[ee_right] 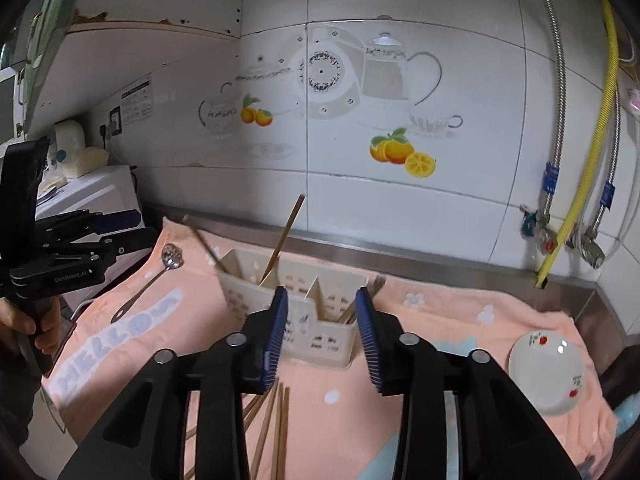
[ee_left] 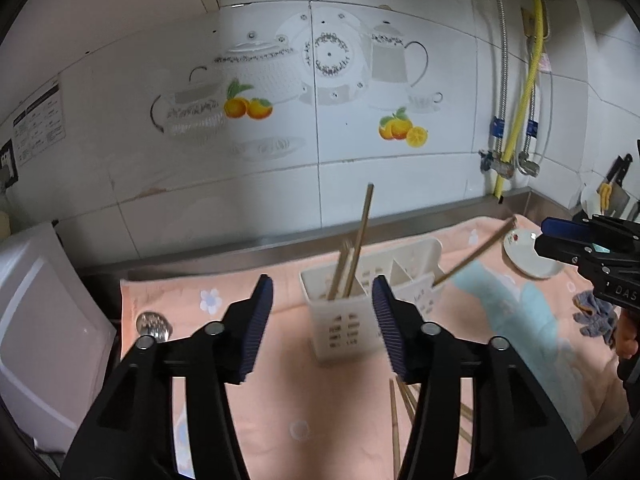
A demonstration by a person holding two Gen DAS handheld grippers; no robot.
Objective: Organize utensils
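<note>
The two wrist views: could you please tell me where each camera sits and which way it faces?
Left wrist: on the open left hand-held gripper, facing the white slotted plastic utensil caddy and tiled wall; right hand-held gripper at right.
Right wrist: on the open right hand-held gripper, facing the same caddy; a hand at left.
Shared: caddy, pink towel.

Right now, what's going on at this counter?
A person is sorting chopsticks into a white caddy on a pink towel. Both jaws stand open and empty: the left hand-held gripper and right hand-held gripper face the caddy. Some chopsticks already stand inside; loose chopsticks and a spoon still lie on the towel.
</note>
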